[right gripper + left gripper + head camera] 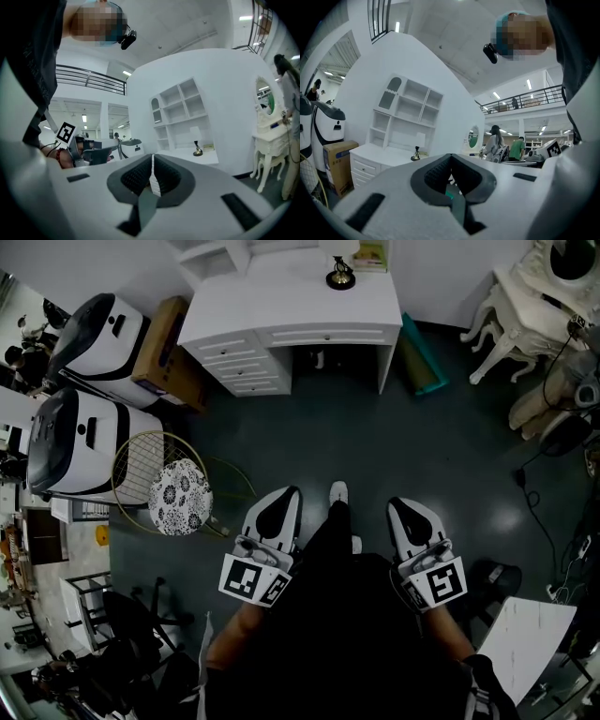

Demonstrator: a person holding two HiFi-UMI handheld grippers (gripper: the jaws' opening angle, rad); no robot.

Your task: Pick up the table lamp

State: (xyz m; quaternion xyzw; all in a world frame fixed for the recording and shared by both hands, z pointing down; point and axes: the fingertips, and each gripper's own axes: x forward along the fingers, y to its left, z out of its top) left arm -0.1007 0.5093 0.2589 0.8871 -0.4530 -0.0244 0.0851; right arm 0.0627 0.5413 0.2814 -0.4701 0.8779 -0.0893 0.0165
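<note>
Two grippers sit low in the frame: the left hand-held gripper [279, 502] and the right hand-held gripper [405, 508]. One table lamp [340, 275] stands on one white counter [281, 307], top centre. Two white-and-black machines [98, 338] and one cardboard box [173, 352] are at upper left.

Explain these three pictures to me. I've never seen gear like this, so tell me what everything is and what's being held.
There is no robot here. A person holds a hand tool with a two-jaw claw in each hand. The head view comes from a camera on the person's head, looking down at the left claw and the right claw. Both are shut and empty. The two gripper views come from cameras riding on each tool, looking along its jaws. Ahead stands a white desk with the table lamp on it, not yet reached.
</note>
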